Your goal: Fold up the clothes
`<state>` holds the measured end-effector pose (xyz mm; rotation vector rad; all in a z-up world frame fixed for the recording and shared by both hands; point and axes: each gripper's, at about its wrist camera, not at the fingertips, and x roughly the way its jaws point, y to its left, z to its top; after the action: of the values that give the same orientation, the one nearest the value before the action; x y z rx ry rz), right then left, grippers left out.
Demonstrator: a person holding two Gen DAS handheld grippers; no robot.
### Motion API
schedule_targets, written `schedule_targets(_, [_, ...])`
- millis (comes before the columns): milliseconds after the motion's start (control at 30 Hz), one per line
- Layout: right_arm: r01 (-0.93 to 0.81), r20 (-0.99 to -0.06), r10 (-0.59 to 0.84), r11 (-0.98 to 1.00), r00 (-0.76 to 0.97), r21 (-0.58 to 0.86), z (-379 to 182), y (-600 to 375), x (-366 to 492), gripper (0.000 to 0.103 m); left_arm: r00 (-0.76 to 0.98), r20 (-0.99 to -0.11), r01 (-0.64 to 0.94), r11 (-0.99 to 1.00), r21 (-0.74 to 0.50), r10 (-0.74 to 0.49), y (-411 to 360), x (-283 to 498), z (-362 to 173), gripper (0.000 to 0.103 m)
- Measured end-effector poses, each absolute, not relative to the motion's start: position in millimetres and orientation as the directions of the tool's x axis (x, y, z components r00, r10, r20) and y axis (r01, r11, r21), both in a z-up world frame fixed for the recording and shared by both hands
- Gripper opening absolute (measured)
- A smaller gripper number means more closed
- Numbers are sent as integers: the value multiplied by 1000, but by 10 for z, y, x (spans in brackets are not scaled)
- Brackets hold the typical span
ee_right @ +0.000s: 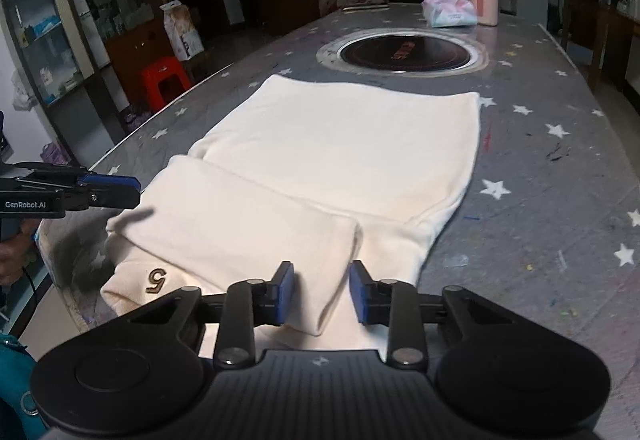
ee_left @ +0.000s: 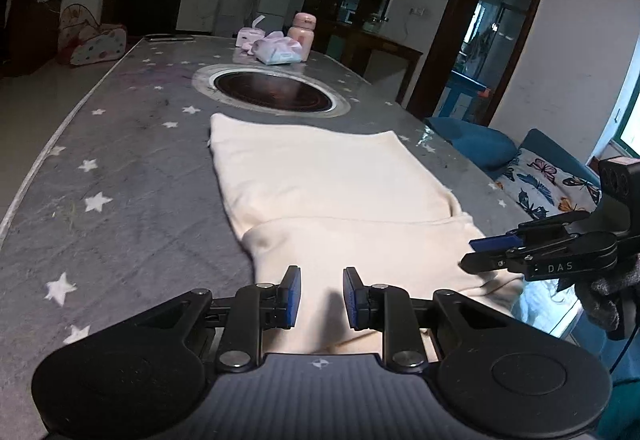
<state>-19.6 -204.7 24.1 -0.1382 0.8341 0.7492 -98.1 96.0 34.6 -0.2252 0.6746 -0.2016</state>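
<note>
A cream garment (ee_left: 332, 199) lies flat on the grey star-patterned table (ee_left: 120, 167), with its sleeves folded across the near part. It also shows in the right wrist view (ee_right: 320, 167), with a brown "5" mark (ee_right: 157, 275) near the front edge. My left gripper (ee_left: 321, 298) is open and empty, just above the garment's near edge. My right gripper (ee_right: 322, 292) is open and empty over the folded sleeve end. The right gripper also shows in the left wrist view (ee_left: 480, 252), and the left gripper in the right wrist view (ee_right: 132, 187).
A round inset cooktop (ee_left: 272, 87) sits in the table beyond the garment. A tissue pack (ee_left: 278, 49) and a pink bottle (ee_left: 302, 31) stand at the far end. A blue sofa with a butterfly cushion (ee_left: 540, 179) is to the right. A red stool (ee_right: 164, 79) stands left of the table.
</note>
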Motion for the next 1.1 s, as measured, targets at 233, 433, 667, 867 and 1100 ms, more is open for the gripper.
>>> schedule_targets(233, [-649, -709, 528, 750, 469, 129, 313, -2013, -228, 6, 759, -598, 111, 956, -271, -257, 1002, -931, 334, 27])
schedule_targets(433, [-637, -702, 504, 766, 503, 93, 403, -2041, -227, 6, 761, -592, 124, 954, -271, -267, 1004, -846, 362, 27])
schedule_targets(667, [-617, -700, 477, 784, 531, 67, 398, -2053, -205, 15, 766, -581, 138, 953, -269, -275, 998, -688, 398, 28])
schedule_targets(867, [-646, -672, 515, 760, 533, 70, 446, -1990, -126, 15, 755, -600, 116, 954, -275, -265, 1008, -450, 322, 28])
schedule_targets(1100, [-675, -698, 520, 734, 492, 70, 264, -1878, -43, 16, 748, -609, 104, 954, -282, -262, 1079, -456, 257, 27])
